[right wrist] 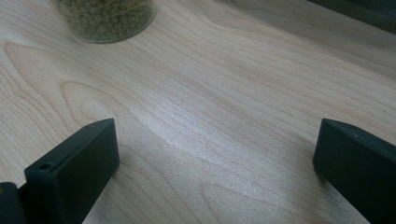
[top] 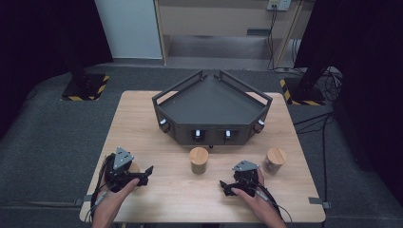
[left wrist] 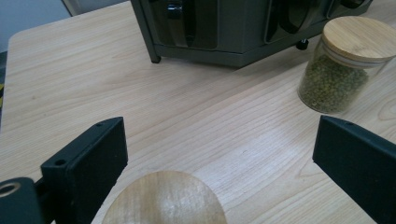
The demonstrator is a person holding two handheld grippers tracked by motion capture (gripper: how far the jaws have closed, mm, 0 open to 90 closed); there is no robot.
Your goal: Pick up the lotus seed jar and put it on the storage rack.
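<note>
Three glass jars with round wooden lids stand on the wooden table (top: 157,114). One jar (top: 198,160) holds green beans (left wrist: 334,84) and stands in the middle, in front of the rack. Another jar (top: 275,159) is at the right. The third jar (top: 135,167) is mostly hidden under my left gripper (top: 145,175); its lid (left wrist: 163,200) lies low between the open jaws of my left gripper (left wrist: 222,140), untouched. My right gripper (top: 224,188) rests low over bare wood, and in its own view my right gripper (right wrist: 217,140) is open and empty, with a bean jar (right wrist: 105,18) ahead.
A dark grey angular rack (top: 211,102) with knobs along its front face stands at the back middle of the table. Its front (left wrist: 219,28) is just ahead of the left gripper. Bare wood lies between the two grippers. Black stands and cables sit on the floor beyond.
</note>
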